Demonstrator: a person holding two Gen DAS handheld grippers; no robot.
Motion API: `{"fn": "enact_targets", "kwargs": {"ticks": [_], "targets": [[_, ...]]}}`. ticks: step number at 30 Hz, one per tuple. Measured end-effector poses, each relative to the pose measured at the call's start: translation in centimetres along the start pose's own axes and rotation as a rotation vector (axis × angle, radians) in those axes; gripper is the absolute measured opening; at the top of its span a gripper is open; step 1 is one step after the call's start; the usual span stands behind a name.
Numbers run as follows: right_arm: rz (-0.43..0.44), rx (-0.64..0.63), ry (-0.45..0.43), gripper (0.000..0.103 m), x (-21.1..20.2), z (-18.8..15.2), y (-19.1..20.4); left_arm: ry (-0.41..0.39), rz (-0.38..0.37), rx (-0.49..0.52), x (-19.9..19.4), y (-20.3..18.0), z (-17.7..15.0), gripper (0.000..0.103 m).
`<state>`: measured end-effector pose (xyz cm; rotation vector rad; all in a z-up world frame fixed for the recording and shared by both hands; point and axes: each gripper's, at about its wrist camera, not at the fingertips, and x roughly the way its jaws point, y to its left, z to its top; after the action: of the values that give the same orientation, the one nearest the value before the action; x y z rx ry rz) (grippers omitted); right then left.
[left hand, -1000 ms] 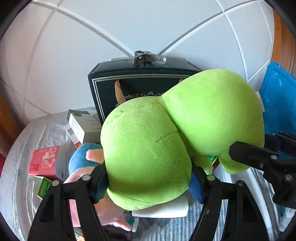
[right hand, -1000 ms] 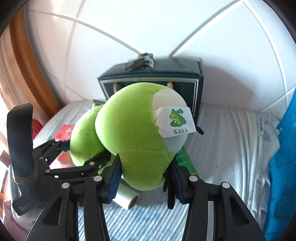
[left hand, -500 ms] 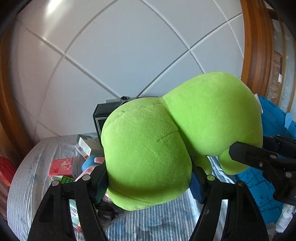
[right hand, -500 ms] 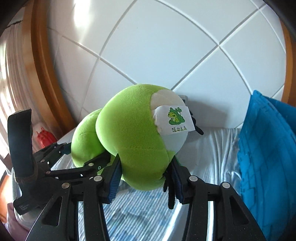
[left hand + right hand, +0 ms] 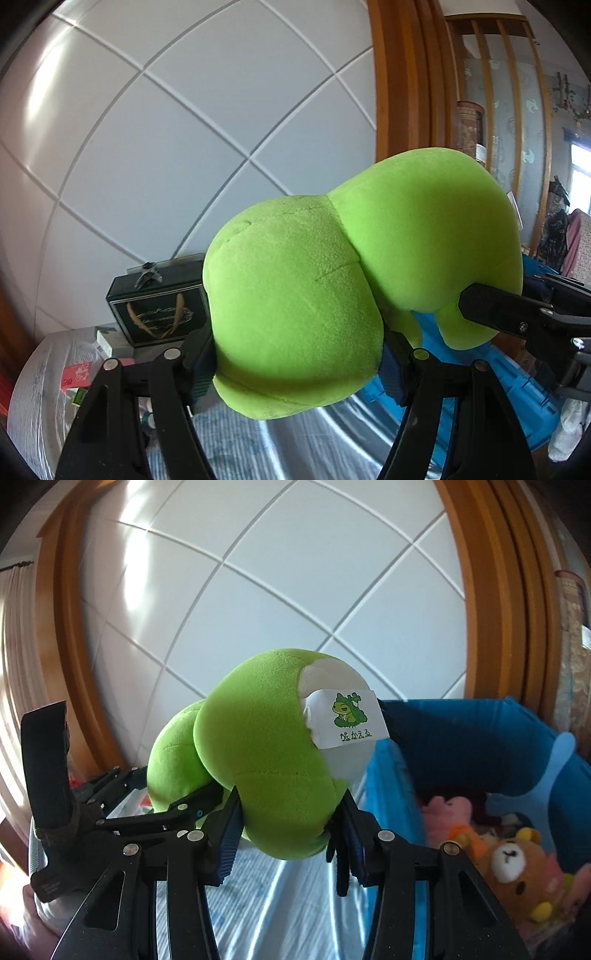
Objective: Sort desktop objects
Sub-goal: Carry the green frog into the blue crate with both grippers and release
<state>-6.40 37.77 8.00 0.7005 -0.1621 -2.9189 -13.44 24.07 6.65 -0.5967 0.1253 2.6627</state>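
A big green plush frog (image 5: 314, 302) hangs in the air above the table, held from two sides. My left gripper (image 5: 297, 362) is shut on its rounded rear part. My right gripper (image 5: 286, 830) is shut on the other lobe of the green plush frog (image 5: 258, 760), which bears a white tag with a frog drawing (image 5: 345, 716). In the left wrist view the right gripper's black frame (image 5: 517, 317) reaches in from the right. In the right wrist view the left gripper's frame (image 5: 122, 812) sits at the left.
A blue plastic bin (image 5: 461, 746) stands at the right with several soft toys in it, among them a brown bear (image 5: 513, 867). A dark gift box (image 5: 159, 306) and small cartons (image 5: 77, 373) stay on the striped tablecloth (image 5: 229, 443) at the left. White tiled wall behind.
Both grippers have carried the frog up and to the right. The gift box and cartons have dropped away to the lower left, and the blue bin with its toys has come into view.
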Motion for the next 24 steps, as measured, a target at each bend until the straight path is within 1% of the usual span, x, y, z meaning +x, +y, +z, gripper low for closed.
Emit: {"fn": "enact_targets", "kwargs": {"ticks": [5, 8, 10, 12, 14, 15, 17, 18, 20, 22, 24], "targets": [[-0.093, 0.07, -0.047, 0.047, -5.4, -0.1, -7.8, 0.005, -0.1, 0.077, 1.8, -9.4, 2.3, 0.071], [-0.137, 0.117, -0.065, 0.048, -8.4, -0.9, -12.5, 0.02, -0.147, 0.119, 2.5, -14.4, 3.0, 0.071], [-0.163, 0.149, -0.065, 0.048, -9.9, -1.6, -15.5, 0.049, -0.168, 0.15, 3.3, -17.9, 3.2, 0.072], [-0.189, 0.187, -0.056, 0.048, -10.6, -2.1, -18.2, 0.106, -0.188, 0.169, 4.3, -21.4, 3.3, 0.073], [-0.208, 0.228, -0.045, 0.049, -11.0, -3.0, -20.7, 0.17, -0.203, 0.18, 5.5, -23.8, 3.0, 0.075], [-0.216, 0.251, -0.04, 0.049, -11.8, -3.3, -21.8, 0.198, -0.213, 0.184, 6.0, -24.7, 2.8, 0.076], [-0.24, 0.298, -0.018, 0.049, -12.0, -4.5, -24.6, 0.257, -0.218, 0.211, 7.2, -26.0, 2.2, 0.077], [-0.248, 0.325, -0.001, 0.05, -11.7, -5.0, -25.8, 0.247, -0.212, 0.224, 7.0, -26.7, 2.1, 0.078], [-0.23, 0.361, 0.017, 0.051, -11.5, -6.0, -27.4, 0.22, -0.175, 0.278, 6.6, -28.1, 1.6, 0.08], [-0.237, 0.378, 0.043, 0.053, -11.1, -6.6, -28.1, 0.22, -0.159, 0.302, 6.4, -29.0, 1.3, 0.08], [-0.264, 0.382, 0.056, 0.064, -11.1, -7.1, -29.0, 0.215, -0.147, 0.31, 6.1, -29.4, 1.2, 0.082]]}}
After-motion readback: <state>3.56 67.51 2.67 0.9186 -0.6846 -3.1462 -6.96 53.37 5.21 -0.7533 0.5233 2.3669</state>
